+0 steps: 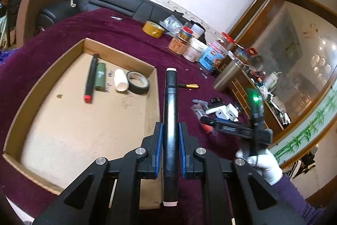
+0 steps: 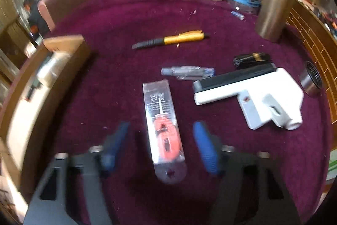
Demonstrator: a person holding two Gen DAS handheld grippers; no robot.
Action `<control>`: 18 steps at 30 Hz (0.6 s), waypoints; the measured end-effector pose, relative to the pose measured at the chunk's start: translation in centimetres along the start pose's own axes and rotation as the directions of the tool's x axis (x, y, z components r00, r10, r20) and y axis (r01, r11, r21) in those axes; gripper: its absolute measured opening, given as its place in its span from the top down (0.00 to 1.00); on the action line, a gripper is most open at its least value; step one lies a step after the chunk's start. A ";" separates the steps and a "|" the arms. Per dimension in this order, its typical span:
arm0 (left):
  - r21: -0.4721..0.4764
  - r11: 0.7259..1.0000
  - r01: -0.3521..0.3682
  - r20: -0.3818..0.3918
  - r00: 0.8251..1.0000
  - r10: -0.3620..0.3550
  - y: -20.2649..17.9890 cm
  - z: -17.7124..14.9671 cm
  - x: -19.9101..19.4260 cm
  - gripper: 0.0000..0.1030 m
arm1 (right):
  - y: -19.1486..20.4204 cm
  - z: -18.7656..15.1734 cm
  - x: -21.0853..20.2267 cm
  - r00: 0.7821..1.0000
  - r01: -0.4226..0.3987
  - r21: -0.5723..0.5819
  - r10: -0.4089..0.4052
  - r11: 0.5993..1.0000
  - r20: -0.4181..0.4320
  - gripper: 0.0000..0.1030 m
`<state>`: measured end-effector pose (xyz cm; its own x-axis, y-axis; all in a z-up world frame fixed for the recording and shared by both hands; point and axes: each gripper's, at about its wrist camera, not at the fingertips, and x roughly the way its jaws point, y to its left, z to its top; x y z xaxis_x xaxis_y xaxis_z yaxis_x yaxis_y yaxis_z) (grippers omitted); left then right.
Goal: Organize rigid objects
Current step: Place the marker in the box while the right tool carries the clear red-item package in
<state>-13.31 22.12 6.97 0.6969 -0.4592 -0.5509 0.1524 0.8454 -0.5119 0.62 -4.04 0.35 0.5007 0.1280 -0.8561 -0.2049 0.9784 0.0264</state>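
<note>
The left claw (image 1: 170, 136) pinched a long black tube (image 1: 171, 119) lengthwise between its blue pads, gripped near the middle so that both white-capped ends projected freely. It was held above the right edge of the cardboard tray (image 1: 46, 85), presumably for placement beside the items already lined up there: a black marker (image 1: 90, 77), a green lighter (image 1: 100, 76), a white bottle (image 1: 120, 80) and a roll of black tape (image 1: 138, 82).

The right claw (image 2: 161, 144) was spread, its pads standing on either side of a clear plastic packet (image 2: 163, 119) without touching it (the view was blurred, so contact could not be fully excluded). The packet lay flat on the maroon table (image 2: 109, 69), long axis running along the claw's fingers, which suited a grip across its narrow width. It was transparent, with an orange-red item inside.
</note>
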 end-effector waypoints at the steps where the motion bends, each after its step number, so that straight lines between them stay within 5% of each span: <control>1: 0.000 1.000 -0.009 0.004 1.000 0.009 0.2 0.1 -0.2 0.89 | 0.5 -0.3 -0.2 0.999 0.034 -0.023 -0.034 0.999 0.032 0.70; 3: 0.001 0.999 -0.039 0.015 0.999 0.039 0.9 0.4 -0.8 0.89 | 0.2 -0.5 -0.4 0.999 0.023 -0.009 -0.023 1.000 0.026 0.76; 9: -0.005 0.984 -0.180 -0.010 0.984 0.180 4.3 3.0 -0.6 0.89 | -1.3 -0.2 -3.4 0.980 -0.196 0.129 0.188 0.972 0.067 0.76; 18: 0.003 0.927 -0.375 -0.157 0.916 0.370 10.0 6.7 5.7 0.89 | 6.8 2.2 -4.8 0.905 -0.426 0.076 0.424 0.902 0.036 0.75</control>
<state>-3.09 29.76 3.12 0.5848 -0.1501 -0.7972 -0.1177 0.9566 -0.2664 -1.32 2.38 5.83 0.3960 0.5369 -0.7449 -0.3343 0.8399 0.4276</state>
